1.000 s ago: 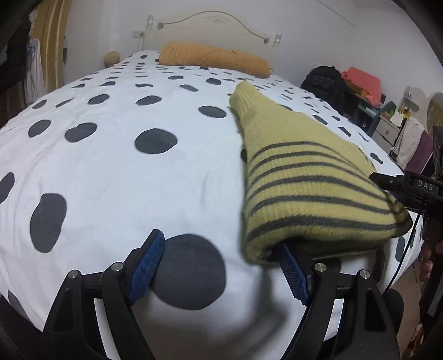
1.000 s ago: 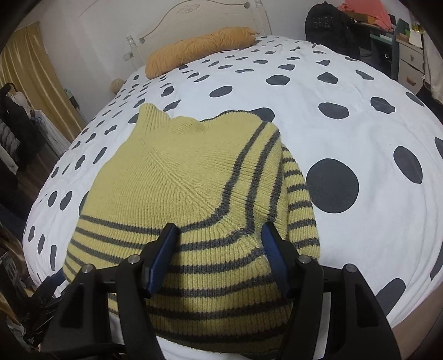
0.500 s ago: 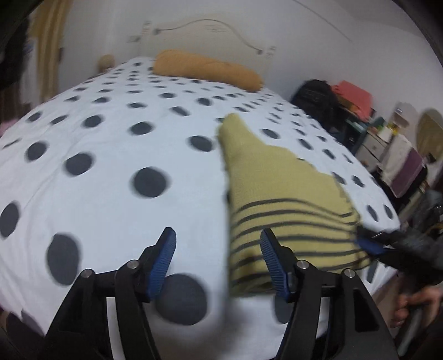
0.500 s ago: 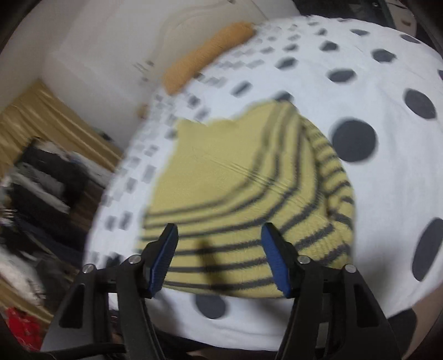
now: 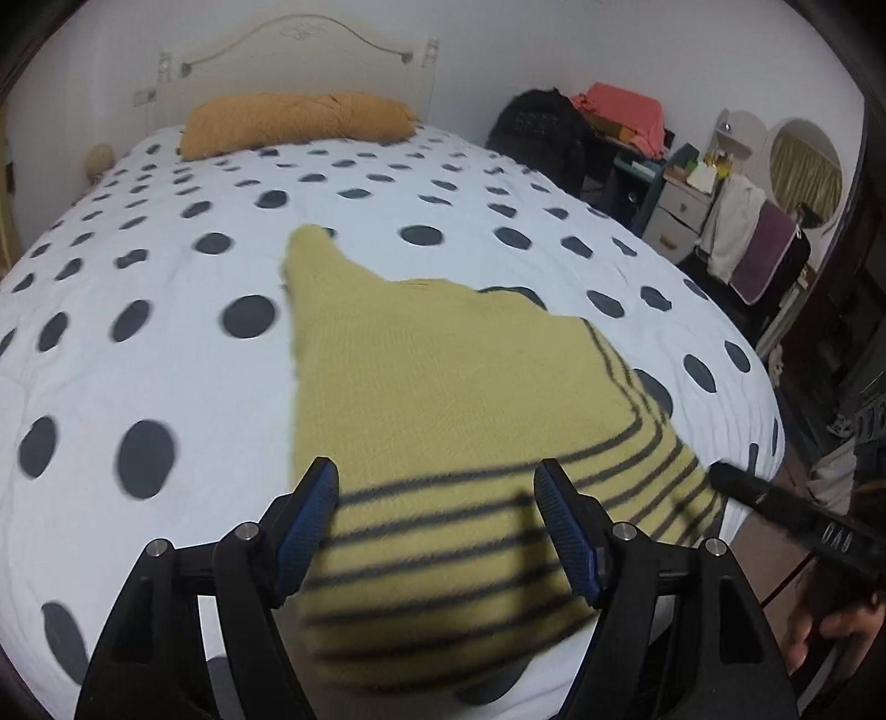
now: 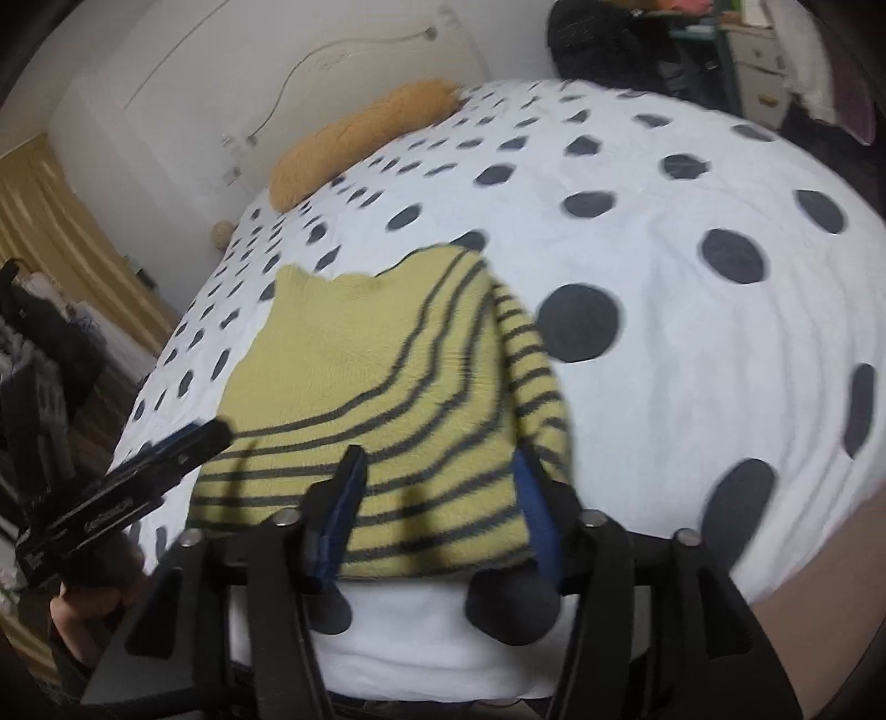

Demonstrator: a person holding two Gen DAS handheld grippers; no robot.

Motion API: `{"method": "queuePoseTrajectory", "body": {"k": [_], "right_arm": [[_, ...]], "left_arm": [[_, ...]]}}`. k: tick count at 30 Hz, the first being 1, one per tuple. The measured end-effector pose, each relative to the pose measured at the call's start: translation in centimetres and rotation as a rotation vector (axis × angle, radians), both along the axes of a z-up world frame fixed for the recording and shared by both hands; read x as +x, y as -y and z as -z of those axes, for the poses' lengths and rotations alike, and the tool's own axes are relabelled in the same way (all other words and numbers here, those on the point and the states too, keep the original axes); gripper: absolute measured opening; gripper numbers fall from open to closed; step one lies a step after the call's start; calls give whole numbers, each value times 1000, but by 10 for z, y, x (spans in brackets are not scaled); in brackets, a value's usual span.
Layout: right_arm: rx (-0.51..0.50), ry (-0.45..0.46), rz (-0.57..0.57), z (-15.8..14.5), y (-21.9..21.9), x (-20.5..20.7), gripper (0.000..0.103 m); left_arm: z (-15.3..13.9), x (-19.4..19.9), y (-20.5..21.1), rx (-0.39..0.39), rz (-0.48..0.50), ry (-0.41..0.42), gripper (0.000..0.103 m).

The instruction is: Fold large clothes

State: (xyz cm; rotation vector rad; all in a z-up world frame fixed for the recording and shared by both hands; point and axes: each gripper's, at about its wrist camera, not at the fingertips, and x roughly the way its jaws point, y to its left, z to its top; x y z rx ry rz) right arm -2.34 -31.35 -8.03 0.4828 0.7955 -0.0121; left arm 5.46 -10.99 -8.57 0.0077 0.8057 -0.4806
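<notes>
Sweater (image 5: 443,399) lies near the bed's (image 5: 166,343) foot edge, already folded into a compact stack, striped hem nearest. Left gripper (image 5: 437,526) and right gripper (image 6: 437,498) both spread, holding nothing, above the hem. Judged nearly done; perhaps one last fold or tidy.

One yellow knit sweater (image 5: 443,399) with dark stripes lies on one bed (image 5: 166,343), whose white cover carries many dark dots, too many to count. One orange bolster pillow (image 5: 299,122) sits at the single headboard (image 5: 299,50). Two grippers show: the left gripper (image 5: 437,531) and the right gripper (image 6: 437,498), each with two blue-padded fingers. Beside the bed stand one black backpack (image 5: 542,133), one oval mirror (image 5: 803,160), and one chair (image 5: 764,260) draped with two cloths.
</notes>
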Motion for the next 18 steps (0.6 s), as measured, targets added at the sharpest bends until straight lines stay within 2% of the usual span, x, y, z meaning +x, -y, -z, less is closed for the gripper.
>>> {"method": "queuePoseTrajectory", "body": {"k": [1, 2, 3, 5, 6, 9, 11, 13, 14, 18], "right_arm": [[-4, 10, 32, -1, 5, -8, 71], [-6, 14, 57, 0, 10, -13, 80], [-15, 5, 76, 3, 14, -16, 82], [5, -36, 64, 15, 21, -11, 82], [35, -47, 54, 20, 21, -8, 82], [131, -19, 0, 28, 9, 4, 82], [108, -50, -9, 34, -3, 17, 82], [143, -73, -6, 42, -7, 27, 75], [164, -74, 4, 45, -6, 28, 73], [235, -51, 39, 43, 3, 25, 57]], "left_arm": [[1, -10, -13, 8, -17, 26, 82], [4, -19, -24, 16, -19, 52, 82], [6, -27, -32, 31, -19, 73, 83], [18, -43, -41, 111, -3, 96, 84], [24, -48, -43, 124, 12, 99, 84], [32, -55, -47, 100, 42, 104, 84], [35, -56, -44, 105, 71, 118, 84], [40, -60, -39, 136, 104, 139, 85], [43, -60, -37, 155, 106, 151, 90], [63, -48, -29, 225, 64, 140, 92]]}}
